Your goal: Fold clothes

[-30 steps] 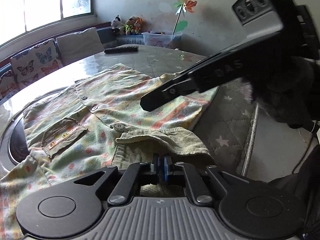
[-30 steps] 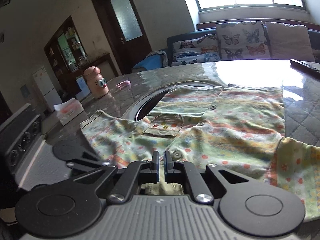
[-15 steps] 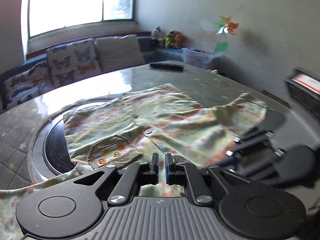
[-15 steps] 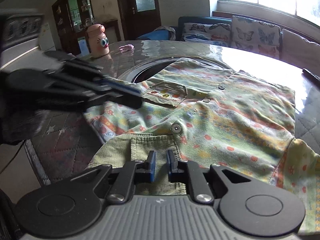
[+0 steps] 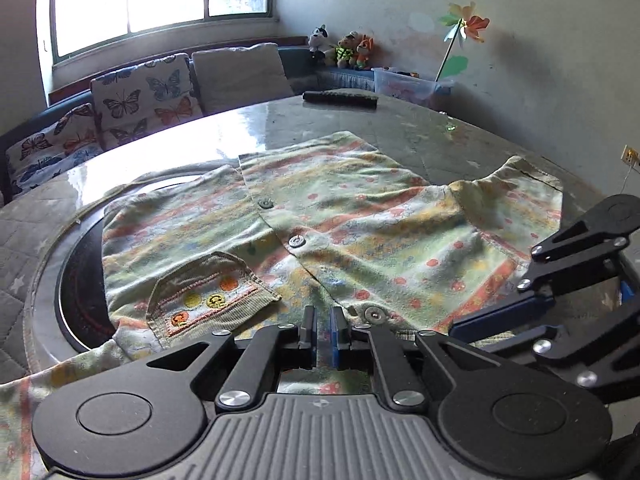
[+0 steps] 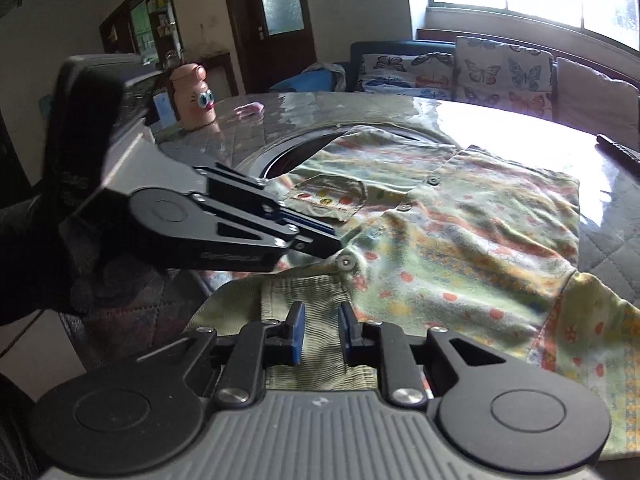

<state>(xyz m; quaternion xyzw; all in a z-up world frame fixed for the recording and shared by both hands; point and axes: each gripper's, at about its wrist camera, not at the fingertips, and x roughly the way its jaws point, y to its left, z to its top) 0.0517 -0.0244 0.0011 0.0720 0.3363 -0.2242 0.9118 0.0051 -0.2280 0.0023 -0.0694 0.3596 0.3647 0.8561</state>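
A: In the left wrist view, where is the shirt (image 5: 360, 232)?

B: It lies flat and buttoned in the middle of the frame, on the round surface (image 5: 320, 128). Its pocket (image 5: 208, 296) is at lower left. The left gripper (image 5: 323, 332) sits at the bottom middle with its fingers (image 5: 308, 326) nearly together, only a thin gap. I think they pinch nothing, but I can't be sure. The right gripper (image 5: 500, 320) pokes in from the right.

A: And the right wrist view?

B: The right gripper (image 6: 320, 334) is at the bottom middle, fingers apart, right over the ribbed collar (image 6: 304, 292). The left gripper (image 6: 320, 242) comes in from the left, close to the top button (image 6: 346, 264).

A: How do we fold well?

B: Pinch the collar edge snugly, grab both sides evenly, lift slowly, and keep the cloth smooth.
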